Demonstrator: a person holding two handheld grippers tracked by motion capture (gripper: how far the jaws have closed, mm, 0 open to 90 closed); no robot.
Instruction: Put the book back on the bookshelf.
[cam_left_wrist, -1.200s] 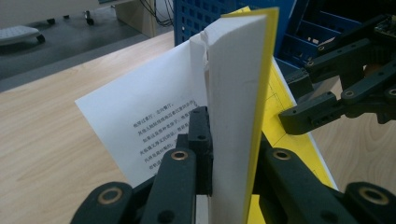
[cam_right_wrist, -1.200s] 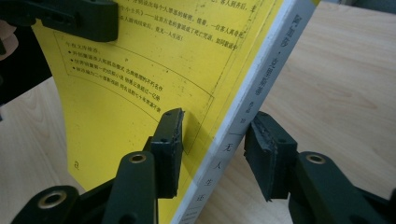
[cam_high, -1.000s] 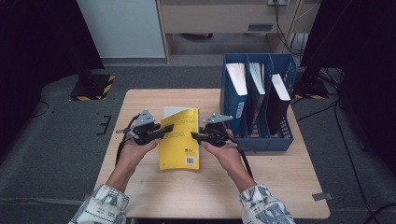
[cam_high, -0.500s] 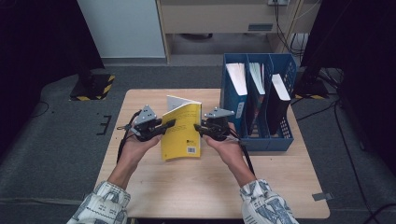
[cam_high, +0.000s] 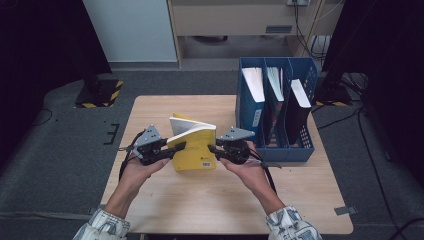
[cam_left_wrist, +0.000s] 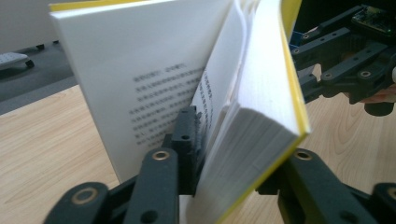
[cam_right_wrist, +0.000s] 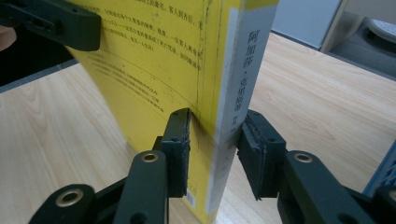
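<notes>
**Loose cover, thin grip: the book may slip**

The yellow book (cam_high: 194, 145) stands tilted above the tabletop (cam_high: 210, 200), at nine o'clock of the blue file rack (cam_high: 250, 112). The left tongs (cam_high: 176, 148) clamp the page block with the front cover splayed free; the right tongs (cam_high: 212, 148) pinch the spine. That cover could flop open and snag on the rack, or the book twist out.

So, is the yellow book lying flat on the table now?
No, the yellow book stands raised off the table, held between both tools.
</notes>
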